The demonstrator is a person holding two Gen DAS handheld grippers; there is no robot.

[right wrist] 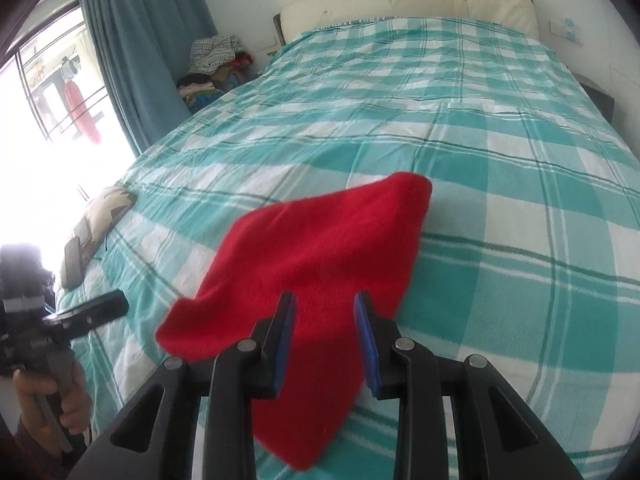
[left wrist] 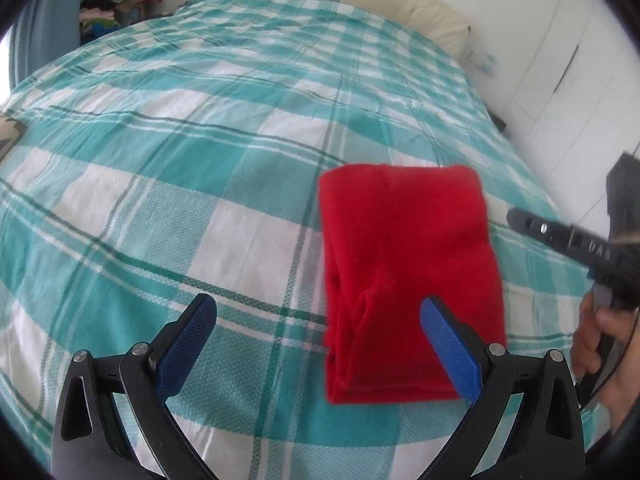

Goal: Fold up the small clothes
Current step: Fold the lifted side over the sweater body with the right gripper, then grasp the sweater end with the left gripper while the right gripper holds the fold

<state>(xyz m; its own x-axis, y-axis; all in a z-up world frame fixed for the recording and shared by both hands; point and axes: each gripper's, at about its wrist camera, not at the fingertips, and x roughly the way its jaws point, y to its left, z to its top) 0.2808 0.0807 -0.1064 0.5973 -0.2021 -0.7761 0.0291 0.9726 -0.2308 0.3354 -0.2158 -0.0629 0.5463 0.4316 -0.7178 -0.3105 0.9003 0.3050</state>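
Note:
A red cloth (left wrist: 404, 264), folded into a neat rectangle, lies flat on the teal checked bedspread (left wrist: 200, 184). In the left wrist view my left gripper (left wrist: 316, 302) hovers over the cloth's near left edge, open wide, with nothing gripped. Its right finger overlaps the cloth in the picture. In the right wrist view the red cloth (right wrist: 320, 240) lies under my right gripper (right wrist: 325, 298), whose jaws stand a little apart above it without pinching it. Each view shows the other gripper at its edge, held by a hand (right wrist: 52, 396).
A cream headboard (right wrist: 420, 0) stands at the far end of the bed. A pile of clothes (right wrist: 216, 64) sits in the far left corner beside a blue curtain (right wrist: 132, 52). A phone (right wrist: 74, 260) and a patterned pillow (right wrist: 108, 208) lie at the bed's left edge. White cupboards (left wrist: 560, 80) stand on the right.

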